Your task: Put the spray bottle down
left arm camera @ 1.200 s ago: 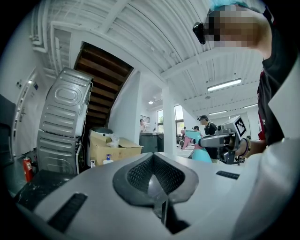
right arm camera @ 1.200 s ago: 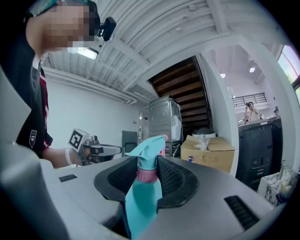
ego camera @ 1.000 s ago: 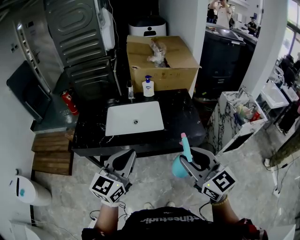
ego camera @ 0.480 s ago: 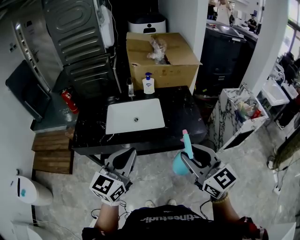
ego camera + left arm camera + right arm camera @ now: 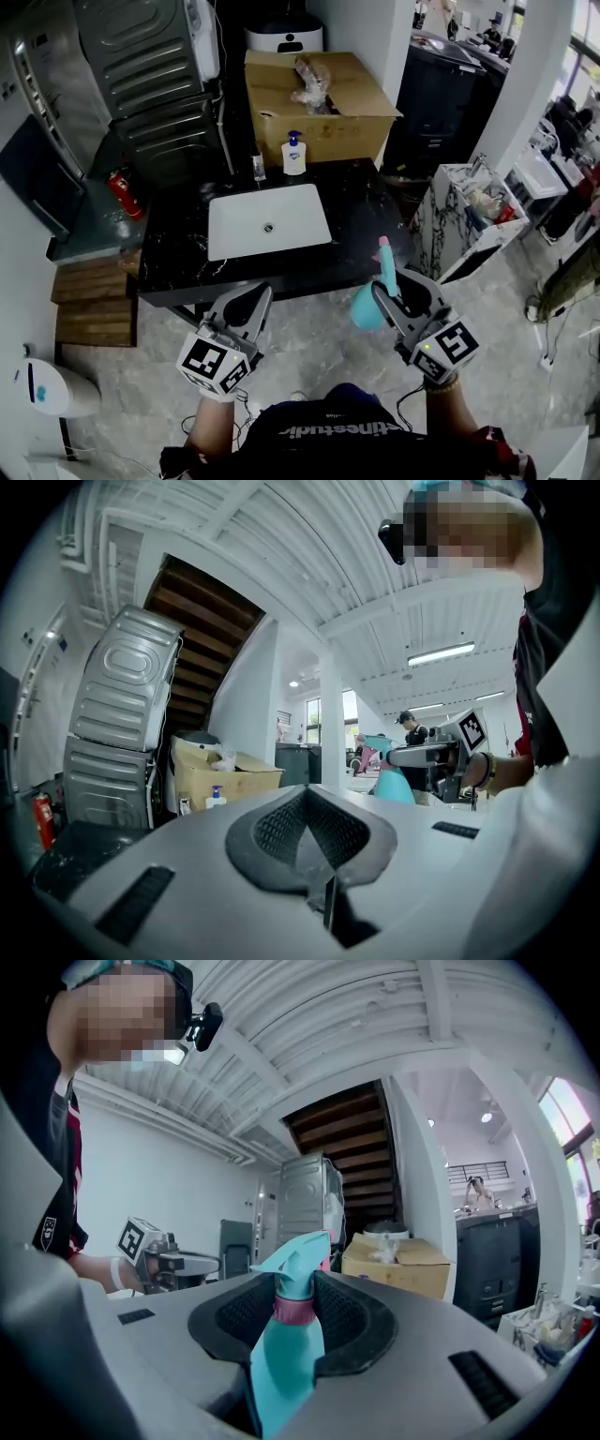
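Note:
The teal spray bottle (image 5: 367,304) with a pink collar and nozzle stands upright between the jaws of my right gripper (image 5: 394,289), which is shut on its neck (image 5: 292,1309). It hangs over the floor just in front of the right end of the black counter (image 5: 361,220). My left gripper (image 5: 246,309) is level in front of the counter's left part, its pads (image 5: 281,825) closed together with nothing between them. The left gripper view shows the bottle (image 5: 396,786) off to the right.
A white sink (image 5: 269,221) is set in the counter, with a soap dispenser (image 5: 294,155) and a small bottle (image 5: 258,167) behind it. A cardboard box (image 5: 314,103) stands beyond, a marble-patterned cabinet (image 5: 459,230) to the right, and a fire extinguisher (image 5: 119,193) to the left.
Both grippers have drifted a little closer to the counter's front edge. The bottle stays gripped in the right one, and the left stays closed.

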